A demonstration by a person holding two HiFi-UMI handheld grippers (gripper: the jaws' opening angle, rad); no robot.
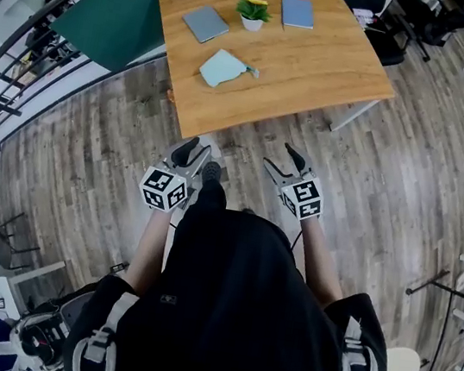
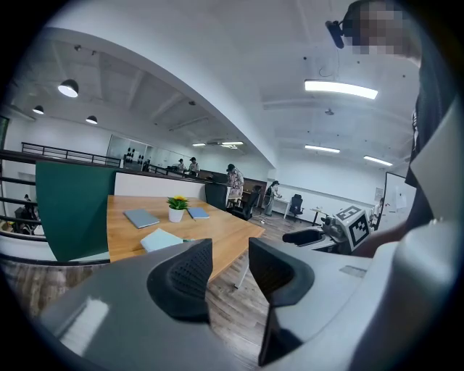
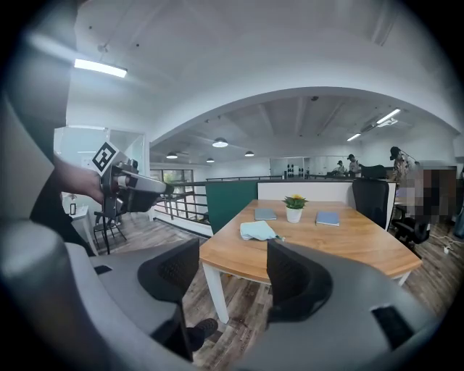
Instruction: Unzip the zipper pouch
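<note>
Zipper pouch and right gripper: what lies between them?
Head view: only bare table, then wooden floor, lie between the zipper pouch and the right gripper.

Standing short of the table, both grippers over the floor

I hold the left gripper (image 1: 192,152) and right gripper (image 1: 286,164) low in front of me, pointing at the wooden table (image 1: 320,72). On it, well apart from both, a pale blue pouch (image 1: 223,68) lies nearest me. Behind it stand a small potted plant (image 1: 254,13), a grey notebook (image 1: 205,23) to its left and a blue notebook (image 1: 297,12) to its right.
</note>
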